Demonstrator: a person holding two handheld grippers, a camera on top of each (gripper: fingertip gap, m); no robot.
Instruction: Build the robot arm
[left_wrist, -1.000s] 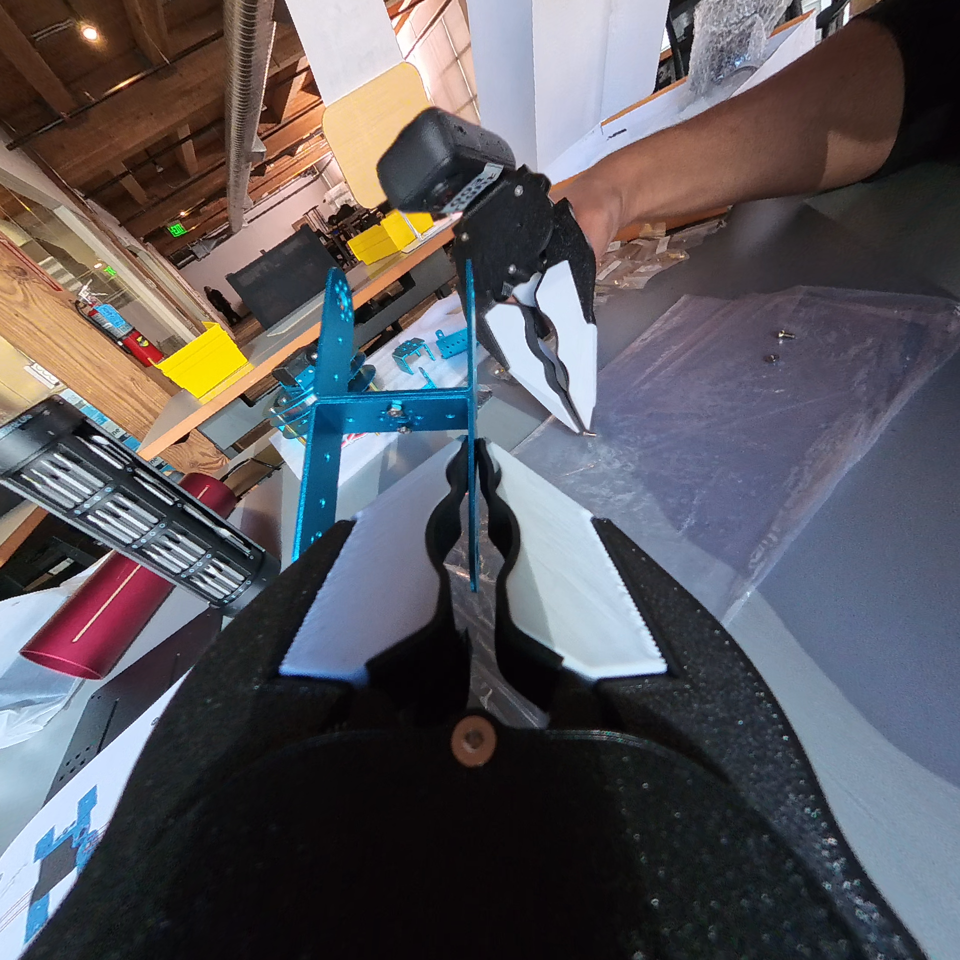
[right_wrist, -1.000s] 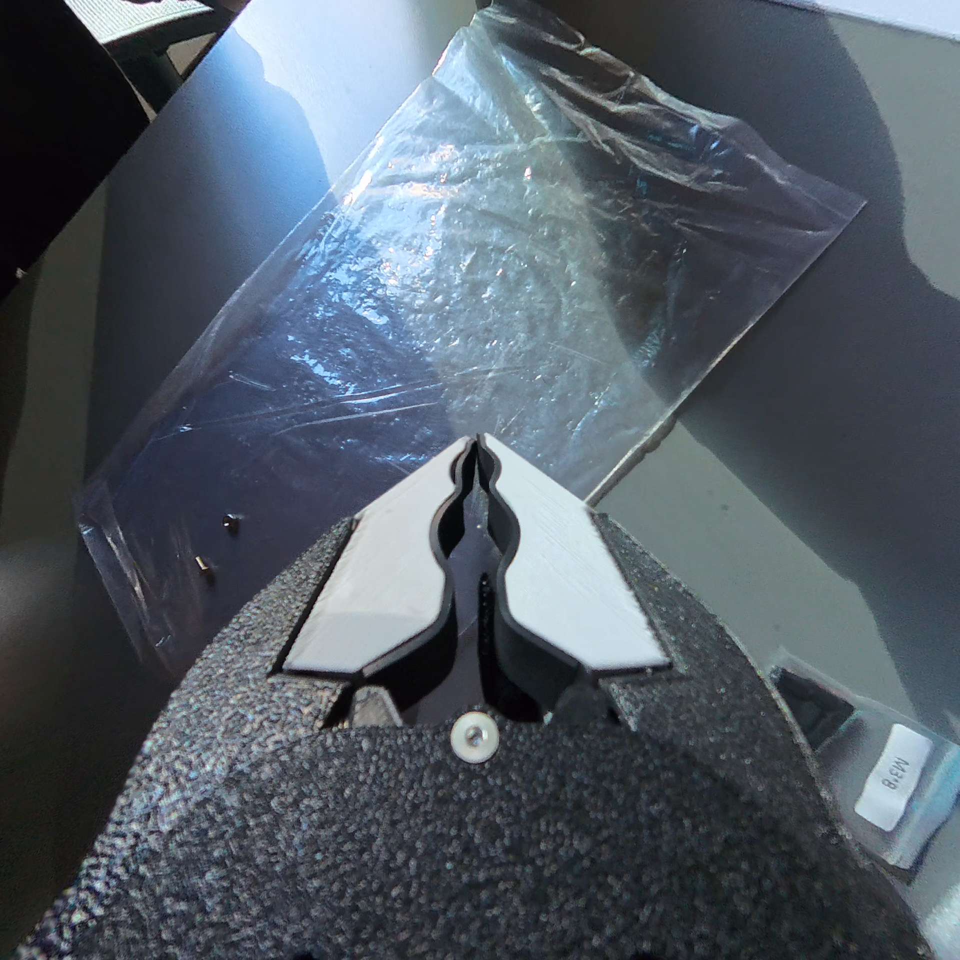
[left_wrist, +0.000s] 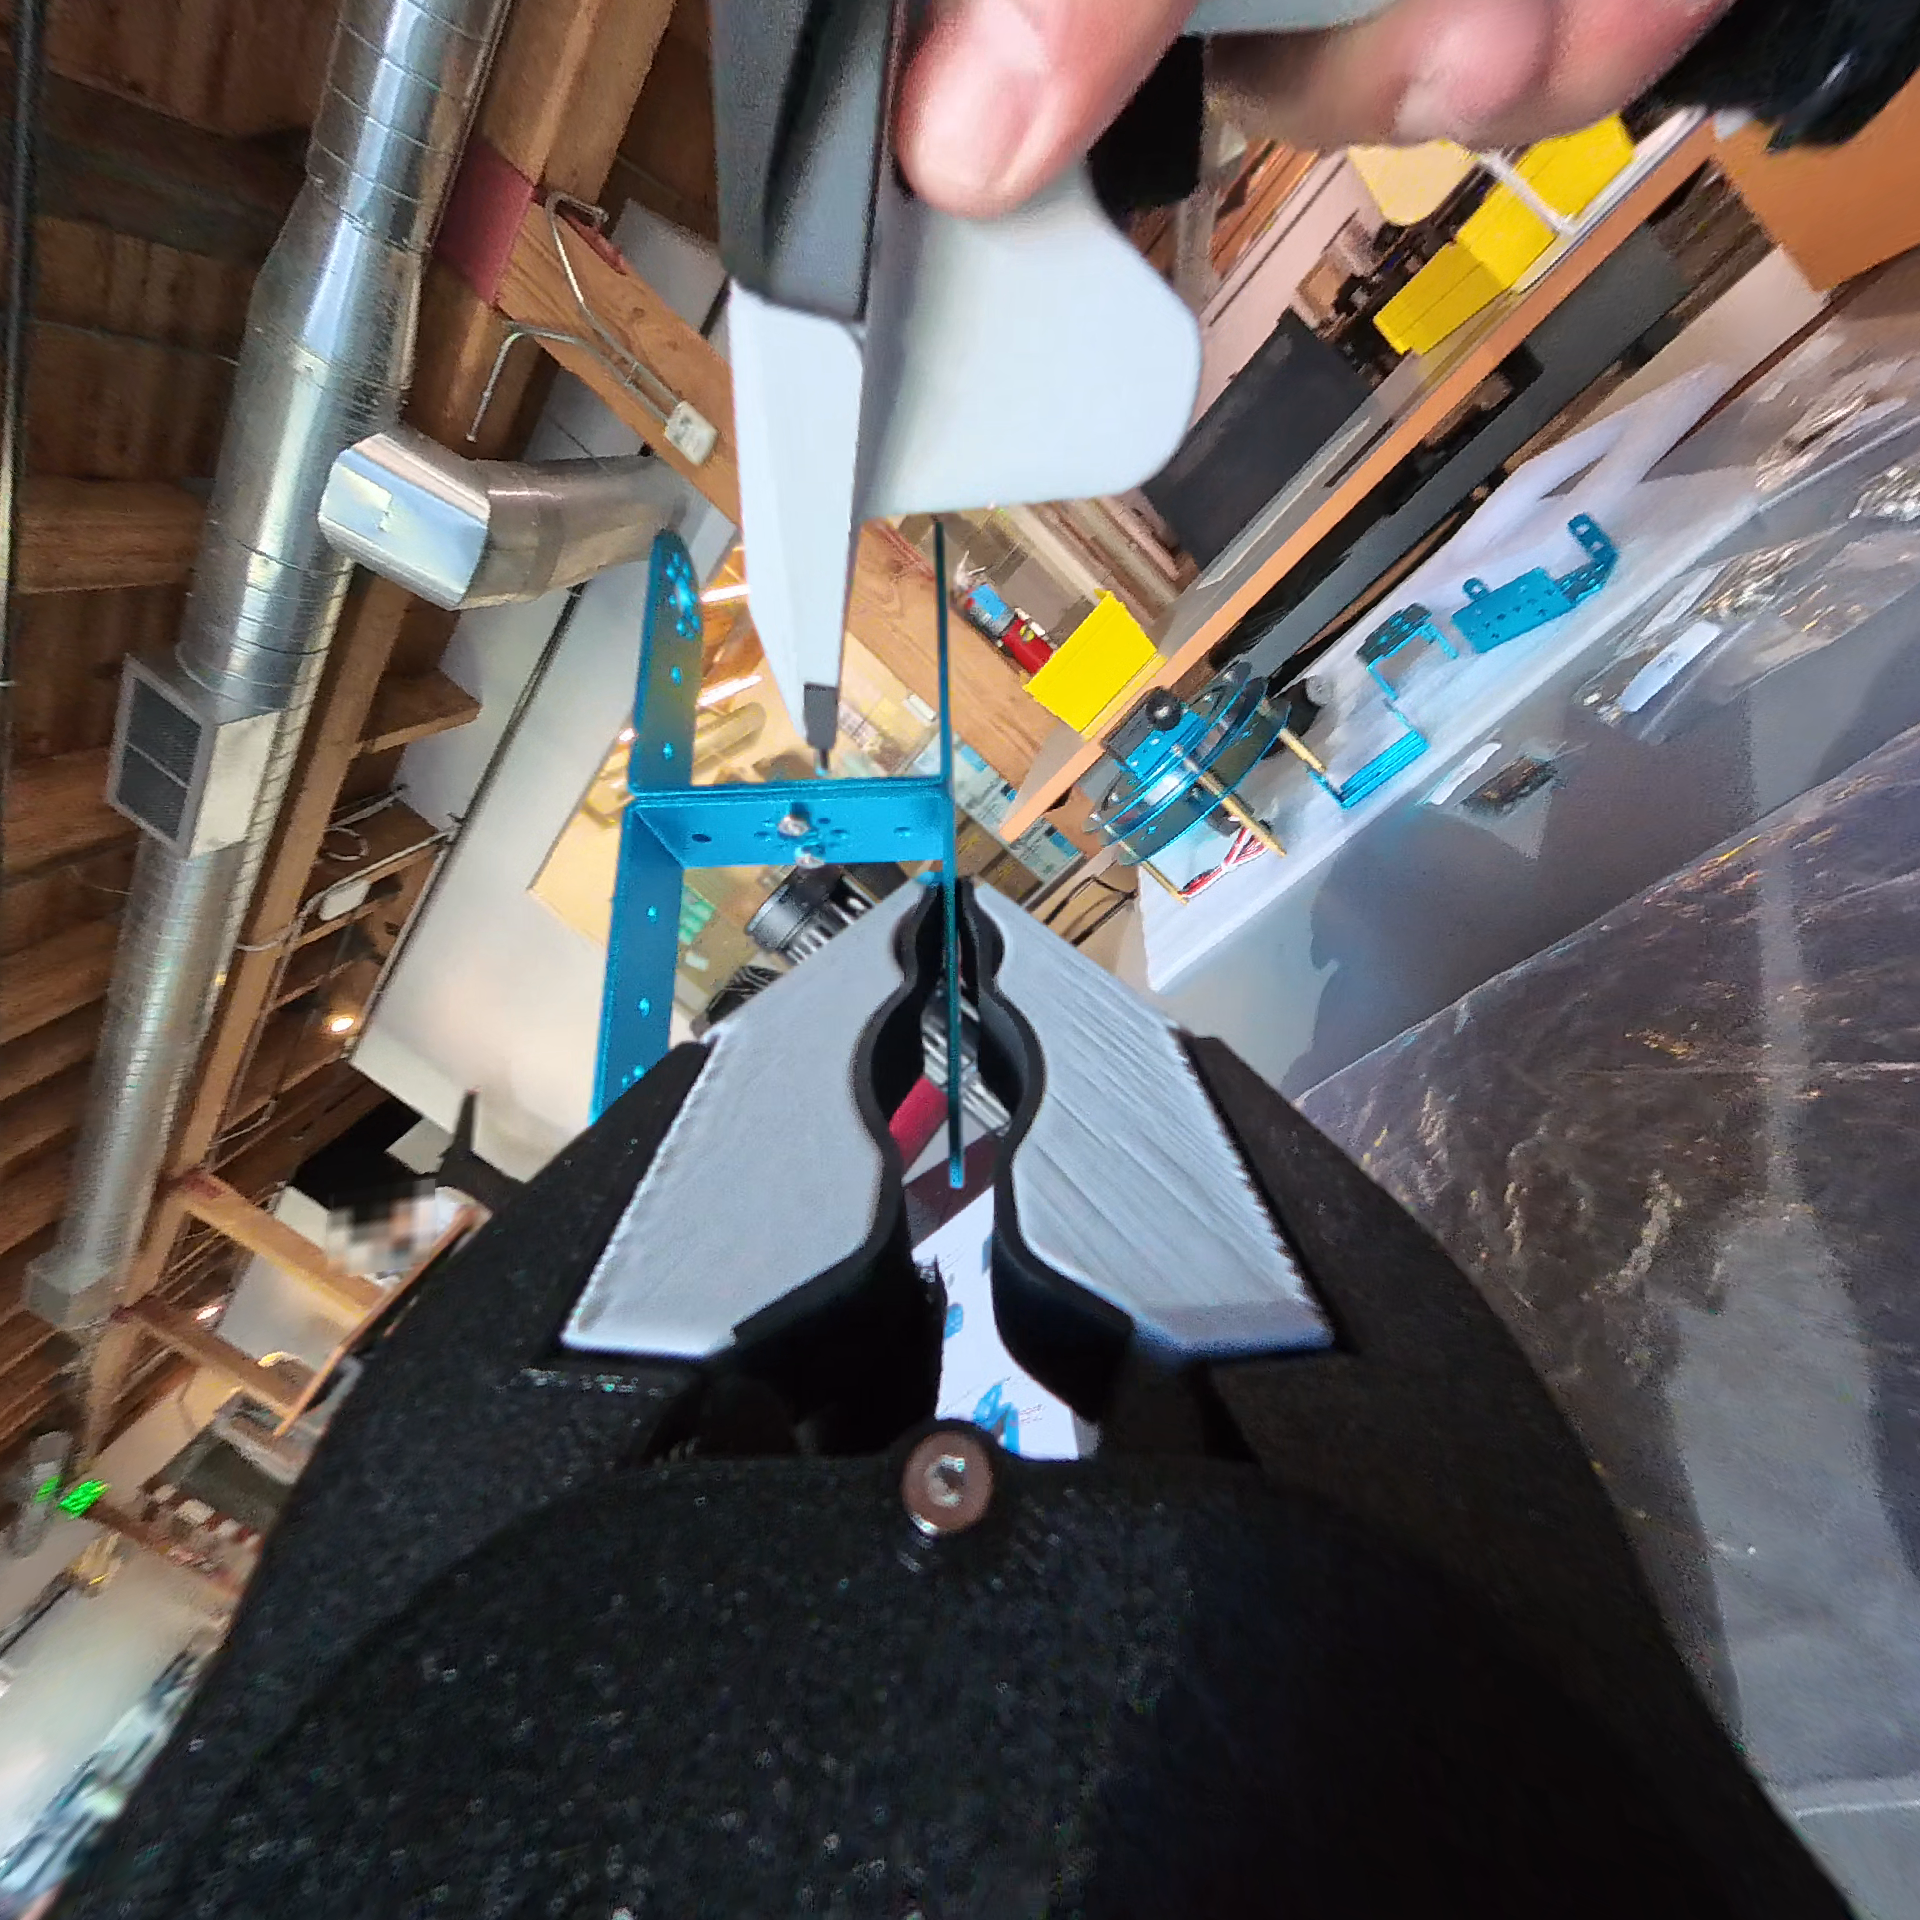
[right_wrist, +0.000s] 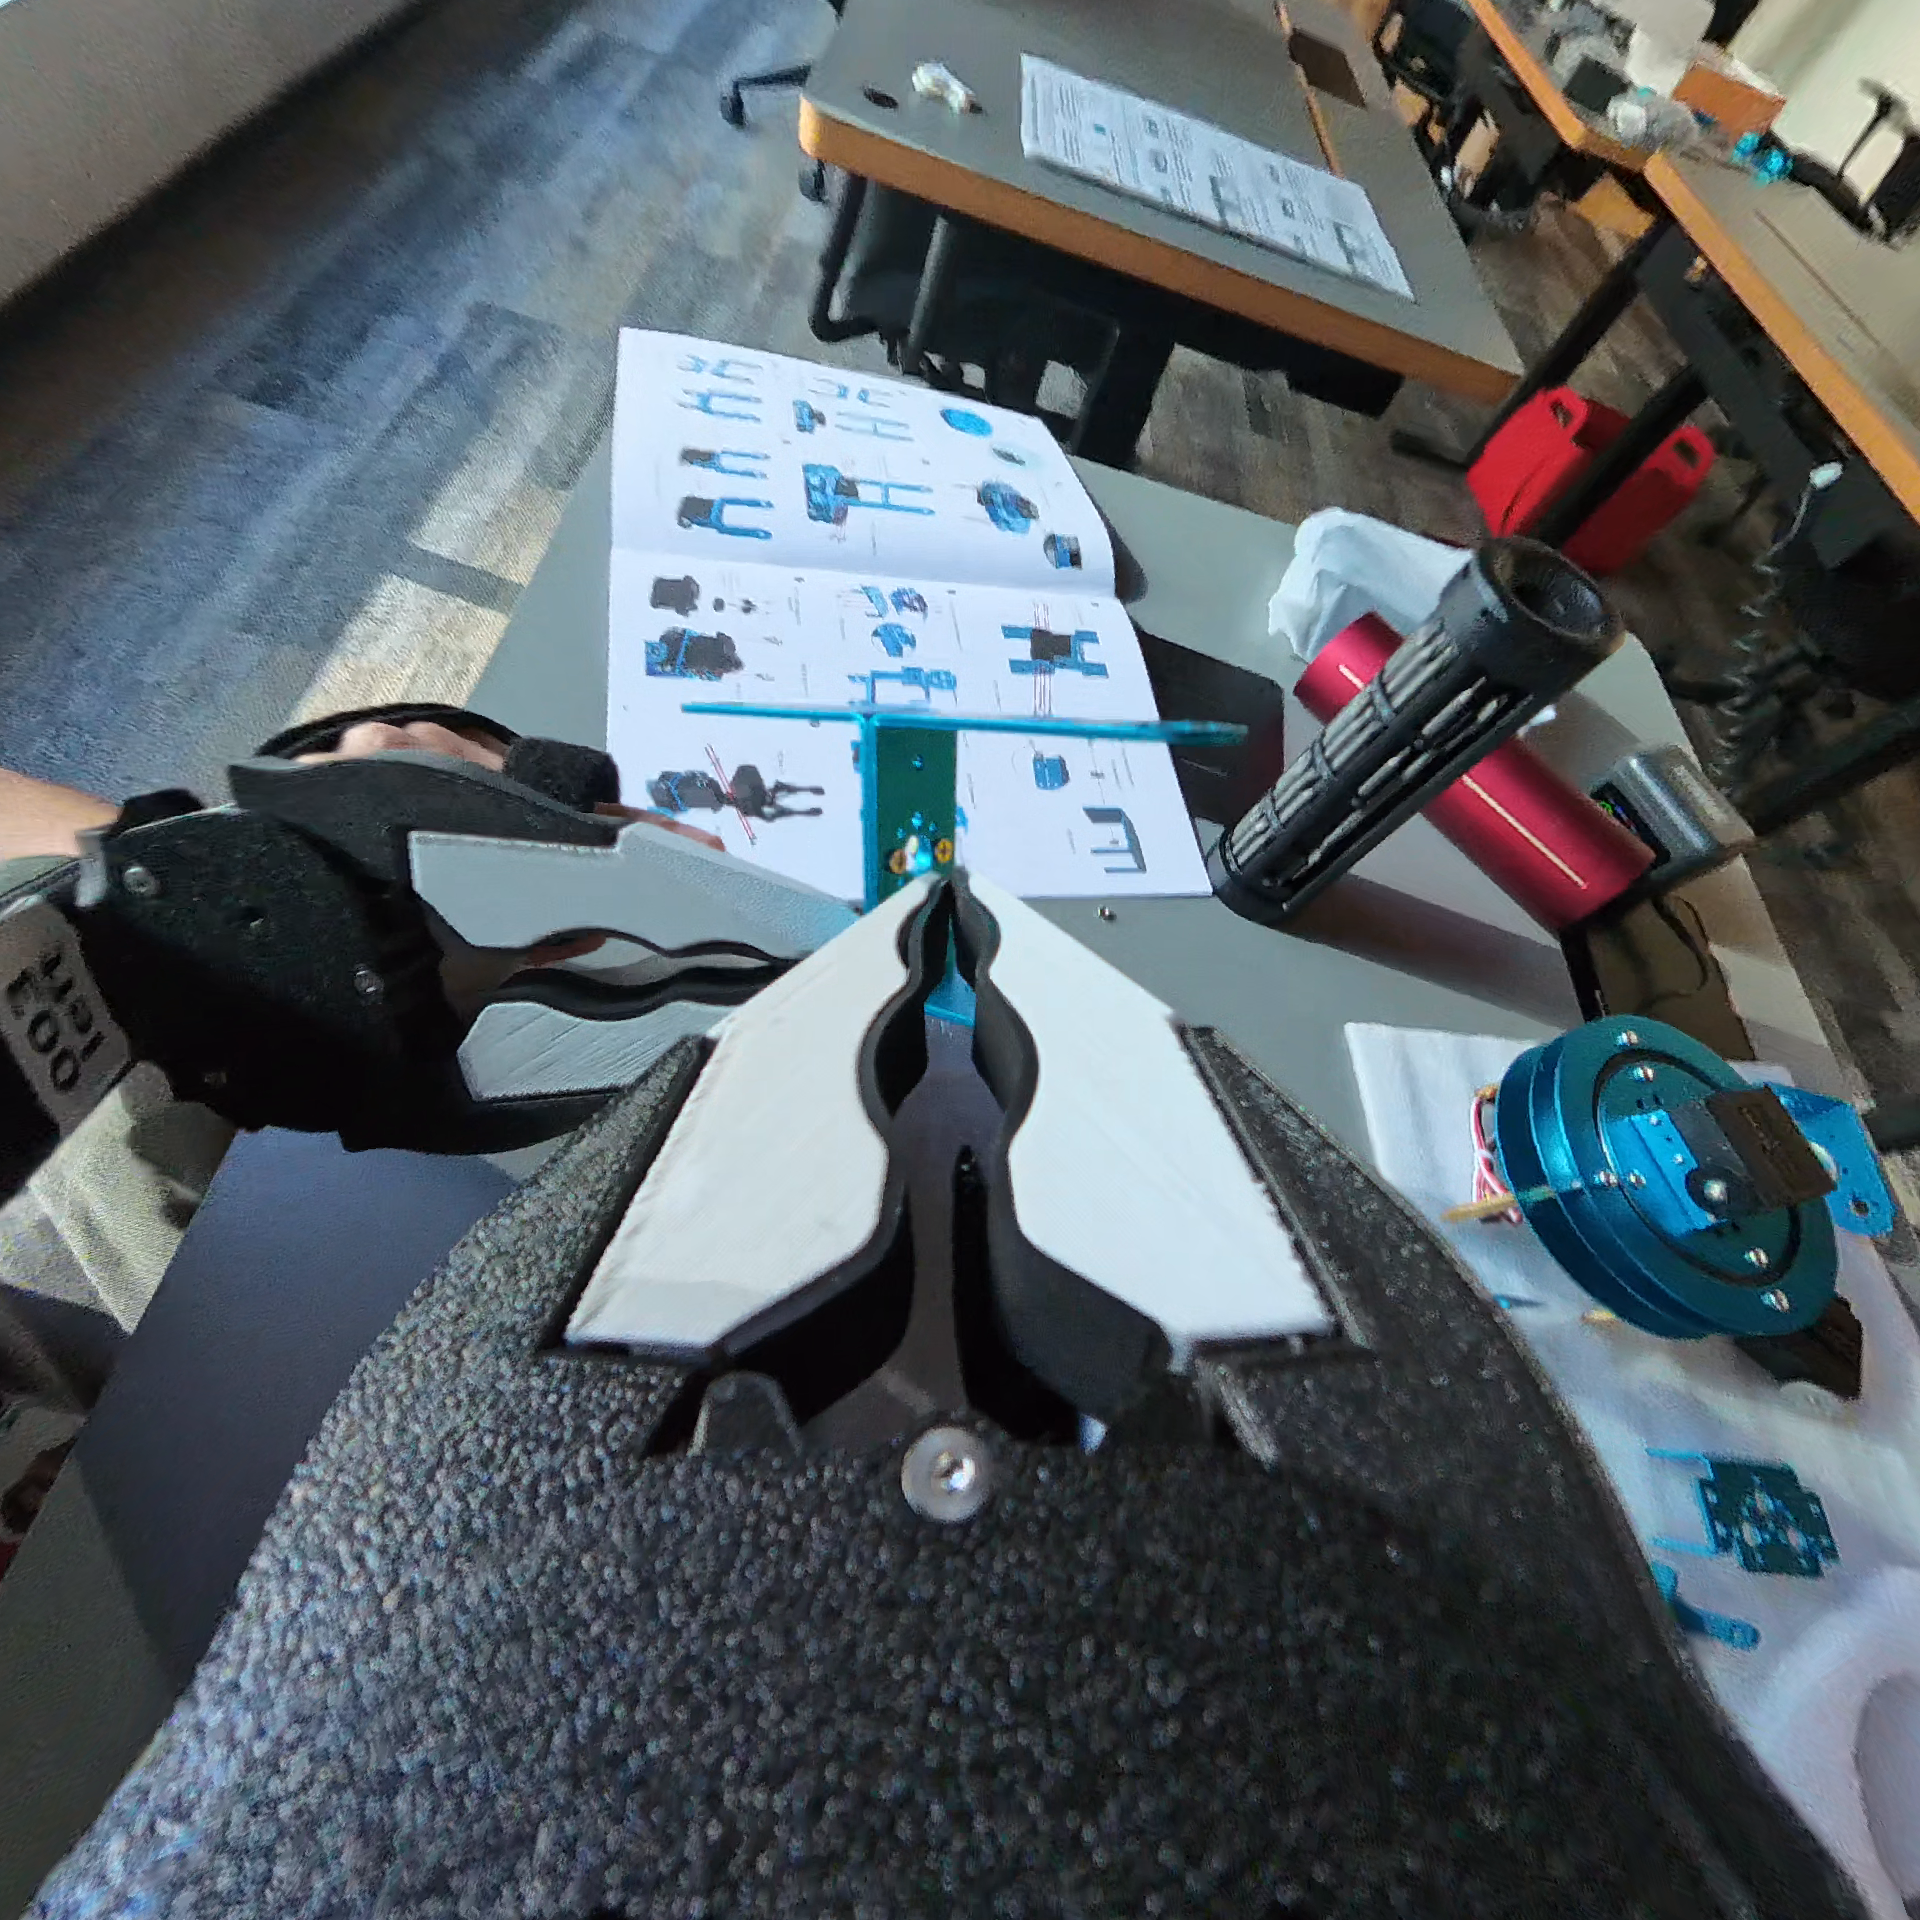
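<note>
The left gripper (left_wrist: 948, 914) clamps one arm of the blue bracket (left_wrist: 790, 831). The right gripper (right_wrist: 951, 894), tips pinched together, perhaps on a small screw, meets the bracket's crossbar above the open booklet (right_wrist: 831, 582).

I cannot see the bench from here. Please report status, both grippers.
Left gripper shut on blue H-shaped bracket. Right gripper shut, tips at the crossbar screw. Nothing between them.

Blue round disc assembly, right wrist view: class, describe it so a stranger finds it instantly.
On the grey table, find the white sheet at the right. The blue round disc assembly lies at its far end; unlike the flat blue brackets nearer, it is thick, circular and wired.
</note>
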